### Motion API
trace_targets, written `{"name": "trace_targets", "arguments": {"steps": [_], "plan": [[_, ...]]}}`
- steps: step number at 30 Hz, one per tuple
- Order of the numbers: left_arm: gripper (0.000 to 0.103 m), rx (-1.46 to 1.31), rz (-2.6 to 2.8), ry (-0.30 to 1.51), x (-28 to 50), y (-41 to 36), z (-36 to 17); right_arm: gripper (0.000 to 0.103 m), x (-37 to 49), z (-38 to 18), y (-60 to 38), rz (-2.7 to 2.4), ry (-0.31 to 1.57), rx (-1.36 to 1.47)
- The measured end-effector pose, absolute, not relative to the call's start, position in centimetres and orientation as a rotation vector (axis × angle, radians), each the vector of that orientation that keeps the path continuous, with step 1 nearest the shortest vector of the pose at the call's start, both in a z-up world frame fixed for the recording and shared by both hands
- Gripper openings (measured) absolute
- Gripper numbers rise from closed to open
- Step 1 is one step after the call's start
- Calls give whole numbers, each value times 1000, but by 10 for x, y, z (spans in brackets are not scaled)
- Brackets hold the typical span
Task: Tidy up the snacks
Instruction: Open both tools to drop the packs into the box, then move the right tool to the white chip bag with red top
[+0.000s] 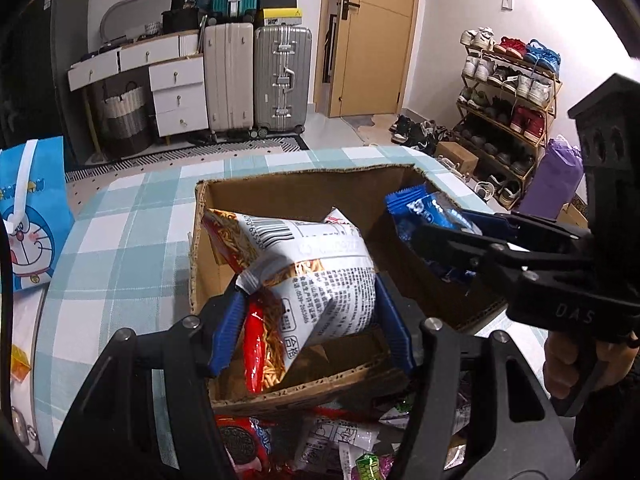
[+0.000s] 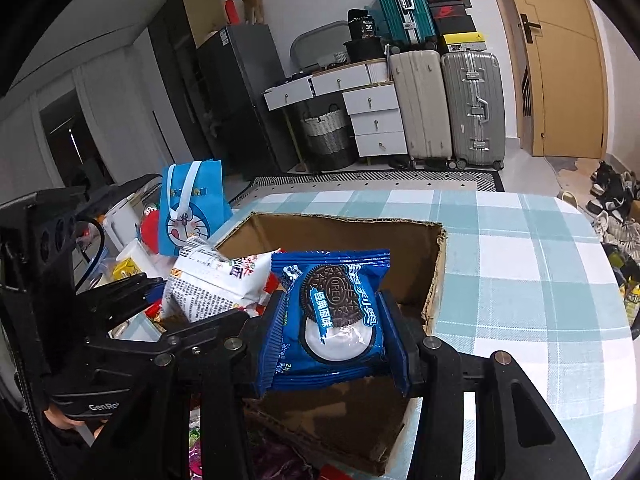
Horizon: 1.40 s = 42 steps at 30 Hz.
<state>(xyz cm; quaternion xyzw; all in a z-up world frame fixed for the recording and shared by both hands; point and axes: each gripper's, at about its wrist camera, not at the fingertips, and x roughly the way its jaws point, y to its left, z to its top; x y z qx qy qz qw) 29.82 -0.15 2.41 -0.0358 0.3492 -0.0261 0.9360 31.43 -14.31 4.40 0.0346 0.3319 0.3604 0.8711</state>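
My left gripper is shut on a white and red noodle-snack bag and holds it over the open cardboard box. My right gripper is shut on a blue Oreo packet and holds it above the same box. In the left wrist view the right gripper comes in from the right with the blue packet over the box's right side. In the right wrist view the left gripper and its noodle-snack bag show at the left.
The box stands on a table with a blue checked cloth. A pile of loose snack packets lies in front of the box. A blue Doraemon bag stands at the table's left. Suitcases, drawers and a shoe rack stand beyond.
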Motion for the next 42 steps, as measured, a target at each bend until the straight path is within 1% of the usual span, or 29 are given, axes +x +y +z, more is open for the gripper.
{"name": "trace_targets", "arguments": {"steps": [3,5,6,7,8,9,10,11,12,13,21,26,36,42], "plan": [[60,-64,-44,705,292,3,27,47,309,47,-141,743,691,60],[66,-64,-35,695,286,6,30,53,303,51,-141,716,669,46],[74,-65,-30,691,283,7,33,54,297,56,-142,716,649,38],[83,-63,-24,684,280,8,36,60,293,61,-143,721,634,32],[84,-58,-16,669,276,8,40,72,289,64,-142,719,621,21],[85,-55,-12,659,271,9,43,77,283,69,-143,713,603,6],[90,-54,-6,650,266,9,47,87,276,73,-144,704,582,-6],[94,-56,-1,646,260,10,51,94,272,76,-146,697,569,-11],[103,-60,5,642,255,11,54,97,266,79,-149,690,557,-14],[102,-64,13,630,247,12,58,102,261,81,-151,689,558,-13],[102,-73,47,595,182,23,66,103,217,80,-179,686,570,4],[102,-86,44,613,147,26,56,103,195,70,-194,661,571,-2],[102,-96,30,669,113,22,27,103,180,38,-210,640,669,26],[102,-55,3,717,113,10,19,103,186,34,-210,658,709,36]]}}
